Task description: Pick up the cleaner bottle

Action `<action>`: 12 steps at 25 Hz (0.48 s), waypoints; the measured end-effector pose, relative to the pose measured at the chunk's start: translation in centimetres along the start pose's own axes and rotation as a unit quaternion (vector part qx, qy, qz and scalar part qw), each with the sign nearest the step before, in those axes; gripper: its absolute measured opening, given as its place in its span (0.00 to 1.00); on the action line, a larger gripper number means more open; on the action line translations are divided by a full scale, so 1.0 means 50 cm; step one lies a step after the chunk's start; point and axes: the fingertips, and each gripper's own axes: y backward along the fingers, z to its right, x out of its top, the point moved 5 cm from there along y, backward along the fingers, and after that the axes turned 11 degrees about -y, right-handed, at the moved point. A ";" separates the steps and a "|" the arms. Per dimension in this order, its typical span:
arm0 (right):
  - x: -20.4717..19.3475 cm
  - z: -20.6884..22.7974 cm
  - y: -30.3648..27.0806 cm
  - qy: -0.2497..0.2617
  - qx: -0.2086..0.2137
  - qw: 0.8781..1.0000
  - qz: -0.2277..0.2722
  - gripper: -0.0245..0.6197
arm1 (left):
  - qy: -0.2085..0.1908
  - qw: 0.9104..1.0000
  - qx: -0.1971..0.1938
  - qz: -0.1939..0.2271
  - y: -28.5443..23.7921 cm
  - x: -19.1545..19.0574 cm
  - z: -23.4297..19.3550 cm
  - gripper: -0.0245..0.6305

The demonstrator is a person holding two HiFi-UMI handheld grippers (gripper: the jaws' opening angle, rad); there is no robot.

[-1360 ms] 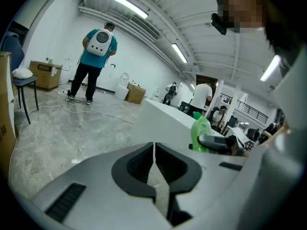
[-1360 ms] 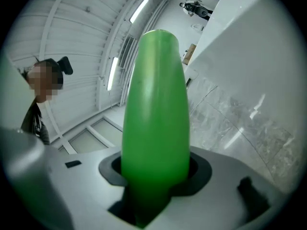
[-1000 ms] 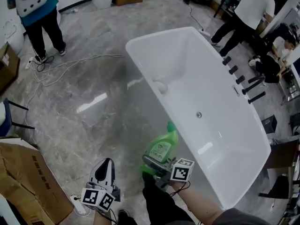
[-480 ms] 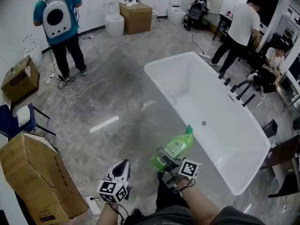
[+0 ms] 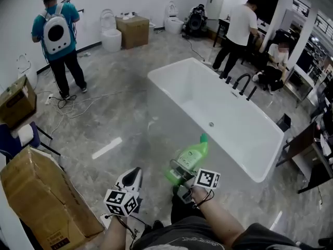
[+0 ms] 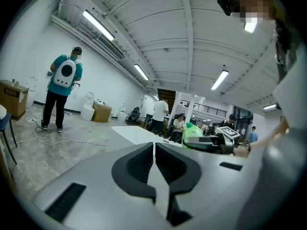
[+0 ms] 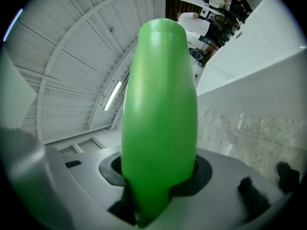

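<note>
Beside the bathtub (image 5: 234,124), above the grey floor (image 5: 104,124): both grippers, held roughly level and near each other.
Right gripper (image 5: 176,174): clamped on the lower end of the cleaner bottle (image 5: 190,157), pressing it from both sides.
Cleaner bottle: green, off the floor, tilted with its cap toward the tub, touching only the jaws.
Left gripper (image 6: 154,158): empty, jaws pressed together, just left of the right one.
Cardboard box (image 5: 41,197): lower left, on the floor.
Background: person with backpack (image 5: 54,35) standing far left; another in a white shirt (image 5: 240,25) beyond the tub.
</note>
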 end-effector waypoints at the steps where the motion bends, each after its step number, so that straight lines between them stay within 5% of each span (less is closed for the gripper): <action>1: -0.017 -0.008 0.016 -0.002 -0.003 1.000 0.000 0.34 | 0.004 1.000 -0.005 0.001 0.010 -0.002 0.006 0.07; 7: -0.086 -0.050 0.095 -0.022 0.026 0.999 0.017 0.34 | 0.007 0.999 -0.038 -0.001 0.042 -0.009 0.052 0.07; 12: -0.110 -0.045 0.173 -0.044 0.005 0.998 0.042 0.34 | 0.009 0.998 -0.063 -0.014 0.049 -0.023 0.114 0.07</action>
